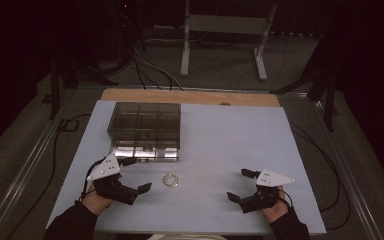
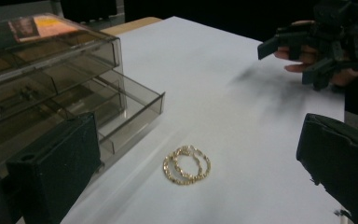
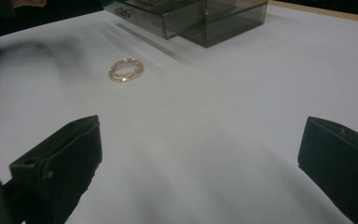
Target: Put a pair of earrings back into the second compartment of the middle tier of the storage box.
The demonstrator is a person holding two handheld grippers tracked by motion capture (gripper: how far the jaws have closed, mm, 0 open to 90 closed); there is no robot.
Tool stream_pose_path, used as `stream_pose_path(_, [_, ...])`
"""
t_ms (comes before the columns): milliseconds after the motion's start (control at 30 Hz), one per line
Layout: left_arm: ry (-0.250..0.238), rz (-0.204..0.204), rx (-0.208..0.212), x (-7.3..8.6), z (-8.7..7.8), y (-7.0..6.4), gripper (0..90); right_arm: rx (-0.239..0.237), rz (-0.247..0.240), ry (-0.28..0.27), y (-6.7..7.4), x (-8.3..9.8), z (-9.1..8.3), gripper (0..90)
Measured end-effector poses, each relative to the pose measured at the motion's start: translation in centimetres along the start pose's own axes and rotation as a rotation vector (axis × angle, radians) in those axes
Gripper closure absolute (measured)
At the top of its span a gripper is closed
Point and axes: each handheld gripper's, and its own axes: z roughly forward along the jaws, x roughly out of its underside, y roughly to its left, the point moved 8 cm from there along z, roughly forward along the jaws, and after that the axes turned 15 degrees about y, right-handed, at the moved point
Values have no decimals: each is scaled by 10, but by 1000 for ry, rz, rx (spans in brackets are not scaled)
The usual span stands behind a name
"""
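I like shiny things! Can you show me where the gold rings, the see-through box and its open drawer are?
Gold beaded hoop earrings [image 2: 187, 164]: left gripper view, on the beaded rim.
Smoky clear plastic drawer box [image 1: 145, 119]: high view, on its top.
Pulled-out clear drawer [image 2: 140, 108]: left gripper view, on its front corner wall.

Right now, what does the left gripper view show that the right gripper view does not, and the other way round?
Left gripper view only: the right gripper, open, held in a hand at the far right, and the box's top with an orange patch under it. Right gripper view only: the table's wooden edge beyond the box, and a wide bare stretch of white sheet ahead of the jaws. Both share: the gold earrings lying loose on the sheet, the smoky clear box with a drawer pulled out, and each camera's own open black jaws.
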Motion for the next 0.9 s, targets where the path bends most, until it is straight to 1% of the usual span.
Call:
stream_pose_path(133, [1, -1, 2, -4, 0, -1, 5, -2, 1, 3, 0, 0, 0, 0])
stream_pose_path(233, [-5, 9, 14, -9, 2, -5, 5, -3, 1, 7, 1, 1, 0, 0])
stream_pose_path(333, [-5, 8, 19, -12, 6, -7, 5, -3, 3, 6, 0, 0, 0, 0])
stream_pose_path(433, [-5, 14, 29, -16, 12, -10, 5, -1, 4, 5, 0, 0, 0, 0])
stream_pose_path(533, [-21, 11, 35, -21, 18, -12, 5, -2, 4, 7, 0, 0, 0, 0])
stream_pose_path(567, [-19, 8, 35, -22, 20, -12, 6, -3, 5, 7, 0, 0, 0, 0])
stream_pose_path(633, [-27, 6, 44, -24, 24, -13, 6, -6, 4, 12, 1, 1, 1, 0])
stream_pose_path(667, [-27, -1, 46, -25, 26, -13, 6, -10, 5, 11, 1, 1, 1, 0])
stream_pose_path(733, [-24, -4, 38, -27, 31, -13, 6, -12, 5, 11, 1, 0, 1, 0])
stream_pose_path(900, [-13, -4, 51, -27, 43, -17, 6, -16, 7, 11, 2, 1, 0, 0])
